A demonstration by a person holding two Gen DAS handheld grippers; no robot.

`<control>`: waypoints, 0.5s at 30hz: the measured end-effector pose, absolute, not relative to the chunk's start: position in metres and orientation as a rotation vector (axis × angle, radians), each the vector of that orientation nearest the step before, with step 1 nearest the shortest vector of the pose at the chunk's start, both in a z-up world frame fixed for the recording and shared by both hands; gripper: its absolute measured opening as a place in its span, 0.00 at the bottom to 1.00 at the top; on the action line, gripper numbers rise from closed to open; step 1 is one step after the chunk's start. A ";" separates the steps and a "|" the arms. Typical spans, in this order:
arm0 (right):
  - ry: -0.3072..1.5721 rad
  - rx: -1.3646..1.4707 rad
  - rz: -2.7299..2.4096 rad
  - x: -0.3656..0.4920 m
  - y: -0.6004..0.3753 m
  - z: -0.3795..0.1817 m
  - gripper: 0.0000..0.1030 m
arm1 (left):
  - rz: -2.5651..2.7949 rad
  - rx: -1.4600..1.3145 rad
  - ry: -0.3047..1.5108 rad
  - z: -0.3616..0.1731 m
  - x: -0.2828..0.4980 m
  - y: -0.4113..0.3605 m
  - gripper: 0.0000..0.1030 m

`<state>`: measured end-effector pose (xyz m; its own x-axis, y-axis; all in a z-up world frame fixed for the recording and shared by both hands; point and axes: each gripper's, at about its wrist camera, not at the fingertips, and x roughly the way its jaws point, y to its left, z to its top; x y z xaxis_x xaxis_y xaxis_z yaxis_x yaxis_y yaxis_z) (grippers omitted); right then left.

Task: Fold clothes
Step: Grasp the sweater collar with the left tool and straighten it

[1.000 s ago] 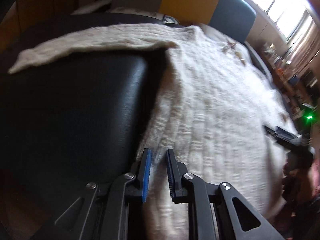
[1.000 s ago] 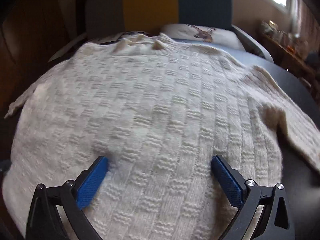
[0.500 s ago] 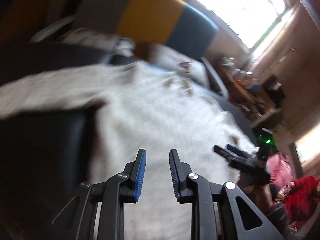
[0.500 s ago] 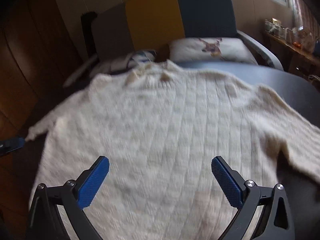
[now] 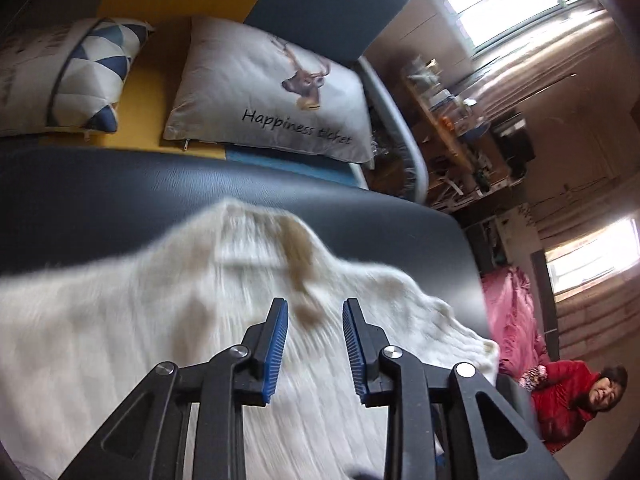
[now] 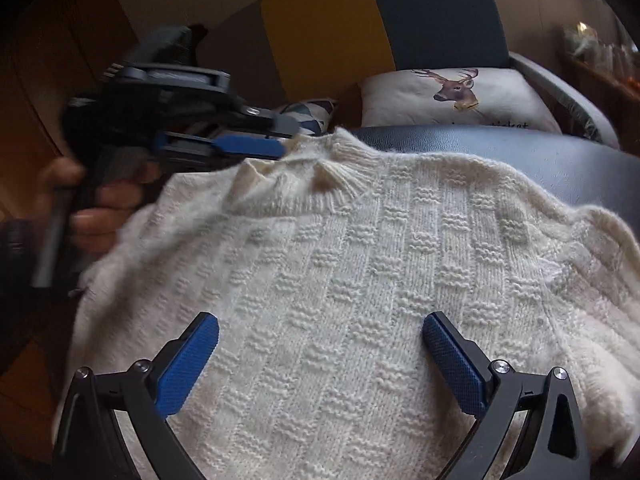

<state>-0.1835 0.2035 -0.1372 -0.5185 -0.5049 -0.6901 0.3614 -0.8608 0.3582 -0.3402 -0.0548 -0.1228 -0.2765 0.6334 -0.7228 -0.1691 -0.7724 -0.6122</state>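
Cream basket-knit sweater [image 6: 360,280]; white deer-print pillow [image 5: 272,92]; blue-padded tongs [image 6: 320,364].

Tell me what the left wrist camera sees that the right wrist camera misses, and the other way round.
Only the left wrist view shows a person in red at the lower right, pink bedding and two windows. Only the right wrist view shows the left gripper from outside, with the hand holding it, and the sweater's knit pattern sharply. Both show the cream sweater on the dark surface and the deer pillow.

A cream textured-knit sweater [image 6: 360,280] lies spread flat, ribbed collar facing away, on dark padding.
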 end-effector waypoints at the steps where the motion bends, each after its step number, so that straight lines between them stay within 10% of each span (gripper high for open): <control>1: -0.268 1.139 -2.352 -0.184 0.208 -0.138 1.00 | 2.075 -1.476 -0.582 -0.129 -0.350 -0.052 0.27; 10: -0.406 1.095 -2.301 -0.184 0.220 -0.140 1.00 | 1.871 -1.483 -0.530 -0.143 -0.367 -0.014 0.27; 15: -0.410 1.091 -2.302 -0.185 0.219 -0.140 1.00 | 1.859 -1.328 -0.409 -0.117 -0.356 0.012 0.02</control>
